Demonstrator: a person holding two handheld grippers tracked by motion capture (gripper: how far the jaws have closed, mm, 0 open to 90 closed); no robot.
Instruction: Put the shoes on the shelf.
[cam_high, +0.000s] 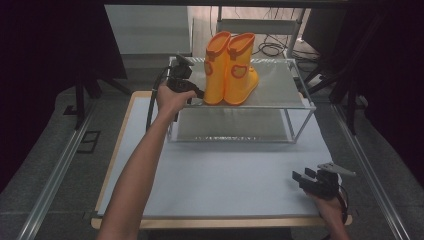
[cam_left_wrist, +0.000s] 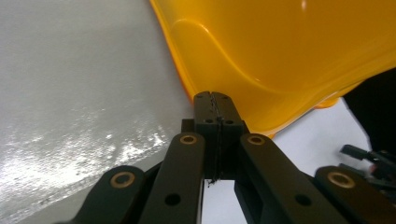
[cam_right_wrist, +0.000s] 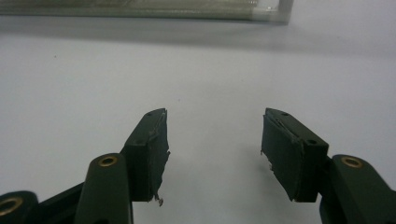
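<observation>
**Closed tips at the heel of the yellow boots**

The pair of yellow boots (cam_high: 231, 67) stands upright on the top shelf of the metal rack (cam_high: 280, 102), at about 12 o'clock on the counter (cam_high: 225, 175). The left hand-held gripper (cam_high: 199, 93) has its jaws pressed together with nothing between them, its tips right against the nearer boot's heel. The right hand-held gripper (cam_high: 301, 178) rests at 4 o'clock on the counter, jaws spread wide and empty.
</observation>
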